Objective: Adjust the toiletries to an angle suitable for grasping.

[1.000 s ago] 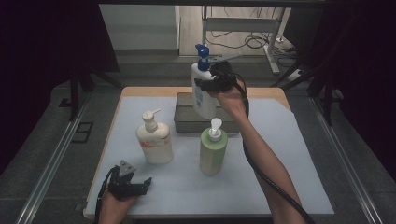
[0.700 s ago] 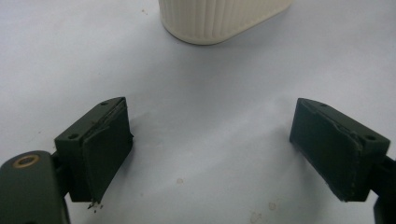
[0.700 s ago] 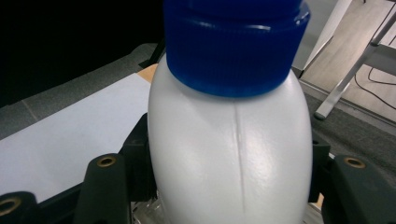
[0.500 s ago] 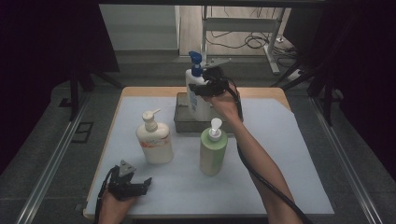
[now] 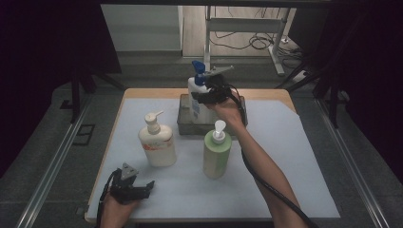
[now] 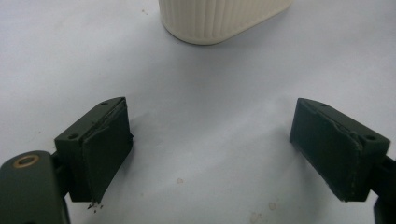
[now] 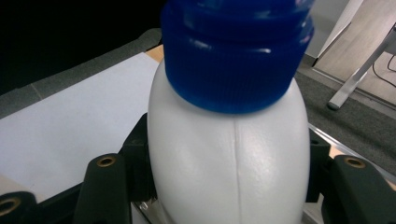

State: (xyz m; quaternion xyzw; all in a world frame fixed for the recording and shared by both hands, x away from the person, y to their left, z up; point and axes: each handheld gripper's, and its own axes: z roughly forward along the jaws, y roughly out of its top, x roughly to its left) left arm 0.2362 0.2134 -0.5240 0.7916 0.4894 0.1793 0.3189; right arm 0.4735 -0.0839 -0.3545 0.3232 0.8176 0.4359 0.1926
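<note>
Bottle (image 7: 229, 168): white, smooth, with a vertical seam down its side, a ribbed blue cap and a blue pump head. I see it upright, its base in the grey tray (image 5: 186, 124) at the far side of the table (image 5: 294, 156).

My right gripper (image 5: 205, 96) clamps the bottle just below the cap; each pad presses on one flank, the body filling the gap between them.

My left gripper (image 6: 224, 154) rests low at the near left edge, jaws spread wide over bare white mat, nothing between them. The cream bottle (image 6: 219, 18) stands apart, beyond the fingertips.
</note>
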